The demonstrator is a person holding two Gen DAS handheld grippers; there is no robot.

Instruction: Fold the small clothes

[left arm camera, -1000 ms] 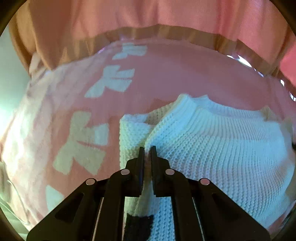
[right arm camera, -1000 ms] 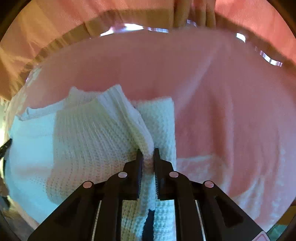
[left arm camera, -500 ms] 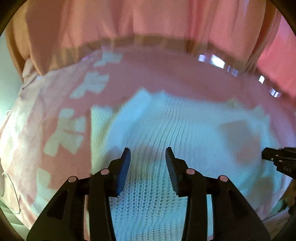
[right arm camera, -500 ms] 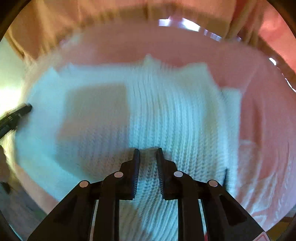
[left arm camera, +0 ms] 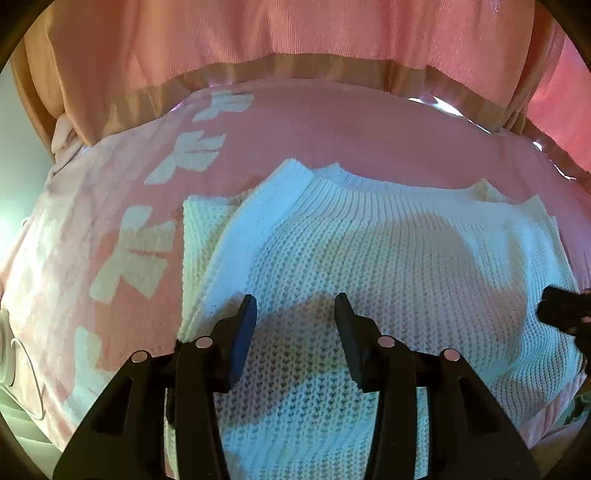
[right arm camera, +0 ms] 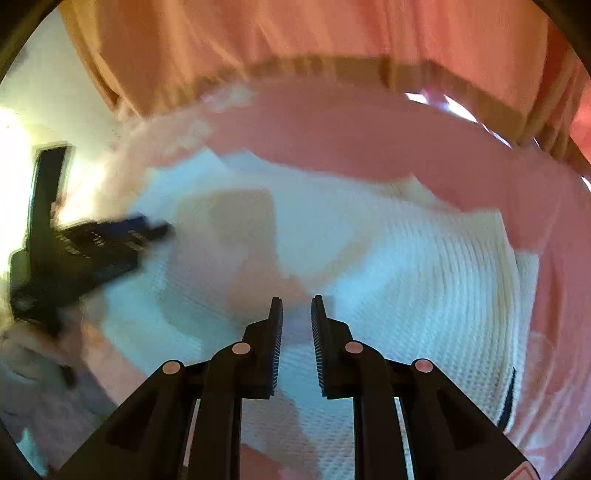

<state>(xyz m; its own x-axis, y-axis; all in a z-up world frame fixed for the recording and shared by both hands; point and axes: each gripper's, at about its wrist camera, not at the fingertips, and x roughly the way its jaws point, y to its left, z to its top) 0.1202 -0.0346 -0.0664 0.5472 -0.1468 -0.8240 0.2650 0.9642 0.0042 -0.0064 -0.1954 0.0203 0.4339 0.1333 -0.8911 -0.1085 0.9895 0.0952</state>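
Note:
A white knitted sweater [left arm camera: 369, 240] lies folded flat on a pink blanket [left arm camera: 129, 258] with white bow shapes, ribbed collar at the far side. My left gripper [left arm camera: 295, 301] hovers over its near left part; the jaws are opening and nothing is between them. In the blurred right wrist view the sweater [right arm camera: 406, 266] fills the middle. My right gripper [right arm camera: 297, 301] hangs above it with a narrow gap between the fingers and no cloth in it. The left gripper [right arm camera: 92, 243] shows at that view's left edge, the right gripper [left arm camera: 561, 310] at the left wrist view's right edge.
A pink curtain-like cloth [left arm camera: 295, 33] with a tan band hangs behind the blanket. A white cable [left arm camera: 22, 362] lies at the blanket's left edge. A black tag [right arm camera: 509, 398] marks the sweater's right side. A pale wall [right arm camera: 44, 74] shows on the left.
Both grippers were shut on a raised fold of the sweater; both have let it go and it lies flat. The left jaws spread wide. The right gripper swung across the sweater.

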